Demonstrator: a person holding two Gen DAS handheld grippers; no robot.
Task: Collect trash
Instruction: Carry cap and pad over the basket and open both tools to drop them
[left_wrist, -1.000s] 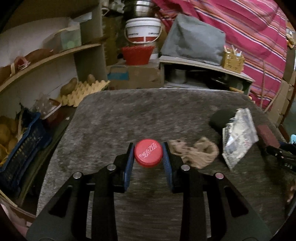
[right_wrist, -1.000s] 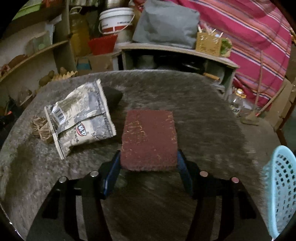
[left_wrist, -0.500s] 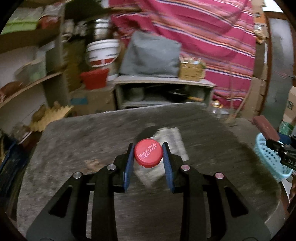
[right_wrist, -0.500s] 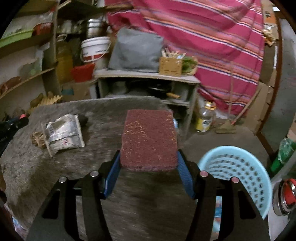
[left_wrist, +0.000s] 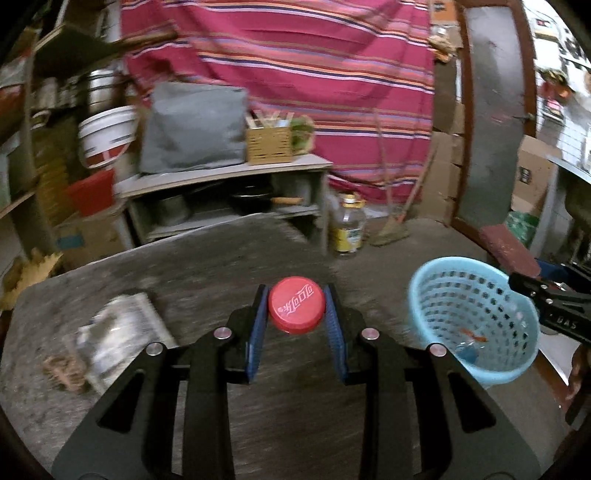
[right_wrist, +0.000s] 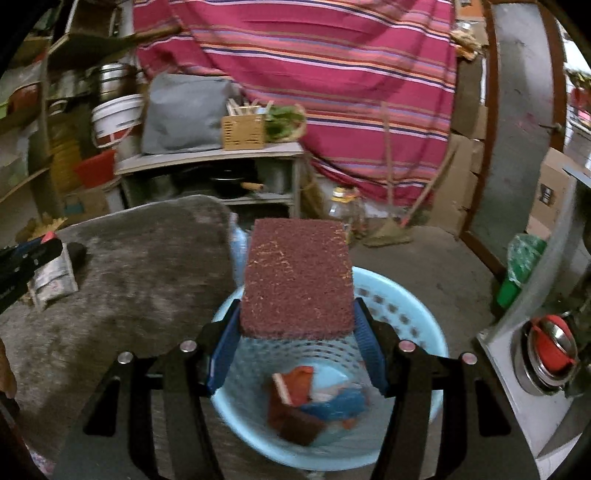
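Since the earlier frames both grippers had swung off the grey table (left_wrist: 207, 258) toward the blue basket (right_wrist: 421, 325); a second before, the basket showed only at the frame edge.

Nearest, the right gripper (right_wrist: 297, 332) was pinching the maroon scouring pad (right_wrist: 297, 277) by its two long sides, directly above the basket. The pad appeared light, rough and slightly compressible; a side grip near one end seemed adequate, and it should drop cleanly on release.

The left gripper (left_wrist: 296, 314) clamped the red bottle cap (left_wrist: 296, 310) across its rim, over the table edge, short of the basket (left_wrist: 476, 317). The cap looked rigid, light and smooth-walled, so it could slip if pressure eased.

Farther back on the table lay a crumpled wrapper (left_wrist: 118, 328) and brown scrap (left_wrist: 62, 373), uncollected.
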